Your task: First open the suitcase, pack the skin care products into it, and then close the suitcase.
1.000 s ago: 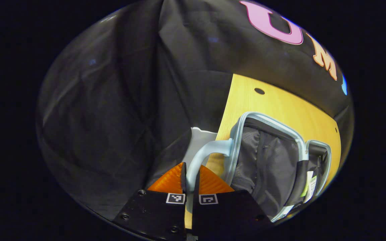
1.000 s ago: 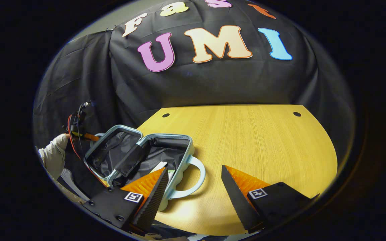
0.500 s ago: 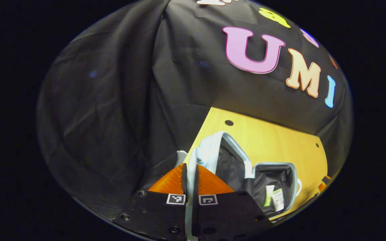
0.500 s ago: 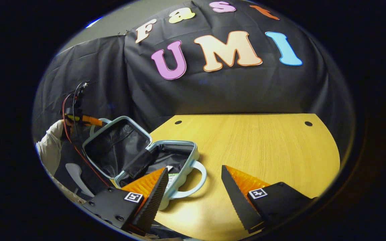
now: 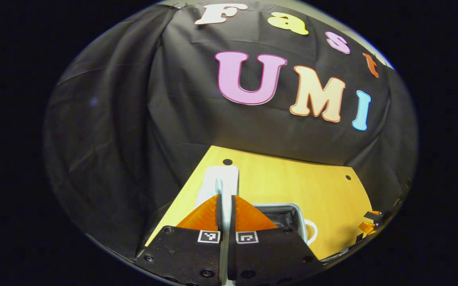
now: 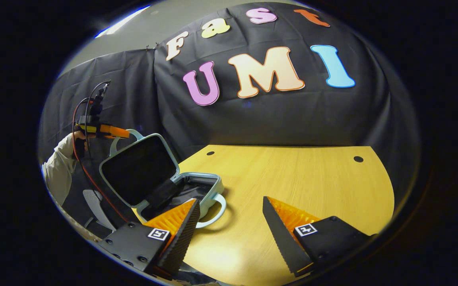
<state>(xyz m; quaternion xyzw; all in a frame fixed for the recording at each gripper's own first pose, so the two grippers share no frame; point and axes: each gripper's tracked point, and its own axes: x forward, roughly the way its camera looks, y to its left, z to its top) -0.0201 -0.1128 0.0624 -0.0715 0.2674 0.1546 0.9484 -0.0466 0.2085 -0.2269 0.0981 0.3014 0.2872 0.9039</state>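
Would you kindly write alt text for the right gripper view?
A pale blue hard-shell suitcase lies open on the yellow wooden table, its lid raised by the left hand-held gripper shut on the lid's handle. The right hand-held gripper hovers open, empty, nearby.

So over the last second the left gripper (image 6: 113,131) has swung the suitcase lid (image 6: 138,168) up by its handle (image 5: 222,183), from lying nearly flat open to standing about upright. In the left gripper view the lid went from spread out right of the fingers (image 5: 205,213) to edge-on straight ahead. The suitcase base (image 6: 203,186) now sits lower right of those fingers.
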